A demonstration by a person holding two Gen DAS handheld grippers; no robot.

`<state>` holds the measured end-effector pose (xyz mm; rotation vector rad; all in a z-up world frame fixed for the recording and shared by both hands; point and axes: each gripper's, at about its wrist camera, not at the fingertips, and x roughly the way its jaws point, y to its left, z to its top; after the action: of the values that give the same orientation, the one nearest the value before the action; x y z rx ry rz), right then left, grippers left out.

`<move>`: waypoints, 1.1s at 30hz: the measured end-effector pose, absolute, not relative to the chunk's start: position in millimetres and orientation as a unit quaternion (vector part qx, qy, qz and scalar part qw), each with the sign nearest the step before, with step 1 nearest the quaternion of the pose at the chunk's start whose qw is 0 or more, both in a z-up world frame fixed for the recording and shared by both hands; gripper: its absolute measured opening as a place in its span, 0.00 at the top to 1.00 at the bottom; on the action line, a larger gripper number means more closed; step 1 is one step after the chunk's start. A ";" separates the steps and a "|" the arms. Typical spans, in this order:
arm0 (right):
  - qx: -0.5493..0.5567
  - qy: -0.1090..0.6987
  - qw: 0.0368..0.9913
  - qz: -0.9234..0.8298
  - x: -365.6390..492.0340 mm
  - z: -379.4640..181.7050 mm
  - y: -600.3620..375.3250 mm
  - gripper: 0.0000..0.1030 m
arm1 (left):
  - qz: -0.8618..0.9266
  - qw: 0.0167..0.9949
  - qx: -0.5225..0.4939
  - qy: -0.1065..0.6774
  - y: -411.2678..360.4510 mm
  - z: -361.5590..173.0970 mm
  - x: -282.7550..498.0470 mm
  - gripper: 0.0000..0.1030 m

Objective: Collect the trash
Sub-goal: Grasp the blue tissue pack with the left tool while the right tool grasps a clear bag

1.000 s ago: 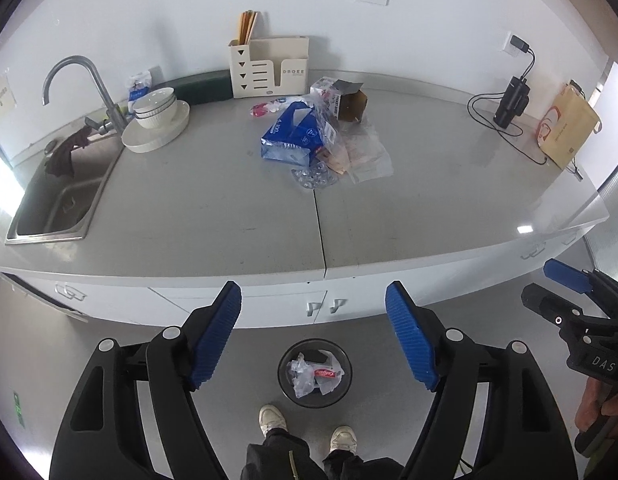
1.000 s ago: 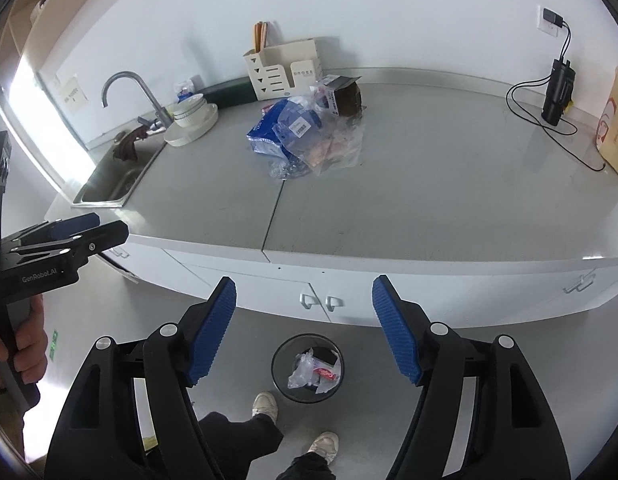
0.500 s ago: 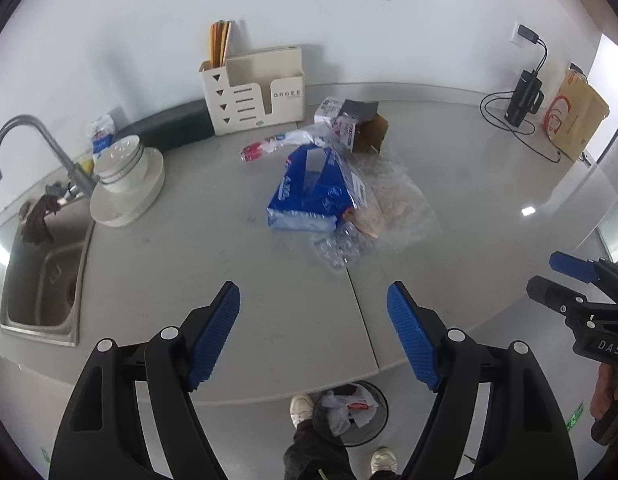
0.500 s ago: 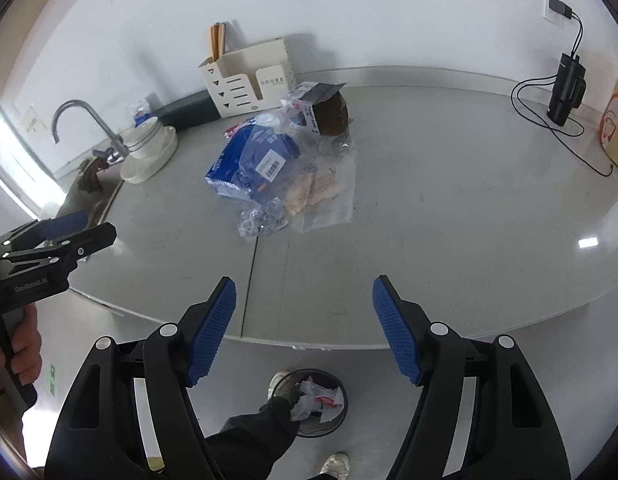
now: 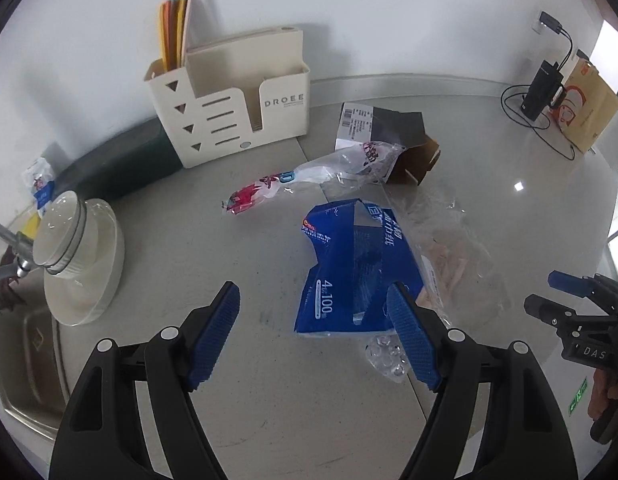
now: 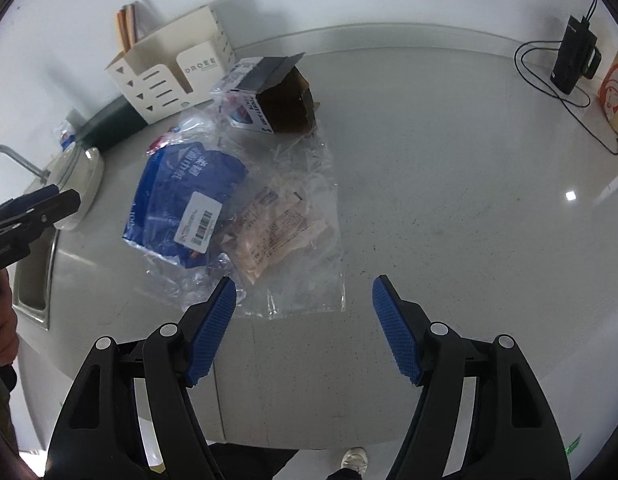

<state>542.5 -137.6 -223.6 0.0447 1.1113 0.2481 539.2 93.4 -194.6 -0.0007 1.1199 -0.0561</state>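
A pile of trash lies on the grey counter: a blue tissue wrapper, a clear plastic bag with pinkish contents, a red-and-clear wrapper, an open cardboard box and a small clear blister piece. My left gripper is open, above the counter just in front of the blue wrapper. My right gripper is open, just short of the clear bag's near edge. Both are empty.
A cream organiser stands at the wall behind the pile. Stacked white dishes and a sink are at the left. A black charger with cable and a brown paper bag are at the right.
Both grippers have moved forward over the counter, closer to the trash pile. The floor bin has dropped out of both views. Both grippers stay open.
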 end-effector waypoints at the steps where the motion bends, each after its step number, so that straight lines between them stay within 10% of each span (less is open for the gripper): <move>1: 0.026 0.532 0.838 0.118 547.3 -229.0 -137.7 0.31 | -0.031 0.842 -0.005 0.539 94.2 -202.3 547.0 0.27; 10: 0.036 0.568 0.815 0.104 569.7 -270.9 -134.1 0.41 | -0.064 0.816 -0.005 0.575 86.2 -245.8 581.2 0.27; 19: 0.048 0.579 0.805 0.115 576.6 -284.8 -126.0 0.81 | -0.069 0.799 -0.004 0.597 84.2 -270.5 602.2 0.36; 25: 0.041 0.575 0.808 0.119 573.2 -280.7 -124.5 0.94 | -0.072 0.788 -0.014 0.612 84.9 -280.5 606.8 0.79; 33: 0.029 0.554 0.823 0.125 558.4 -261.2 -124.8 0.98 | -0.056 0.802 -0.014 0.595 91.7 -262.6 591.0 0.96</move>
<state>558.4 -124.8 -261.2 0.0609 1.1775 0.2662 591.0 91.7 -262.6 -0.0305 1.2750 -0.1202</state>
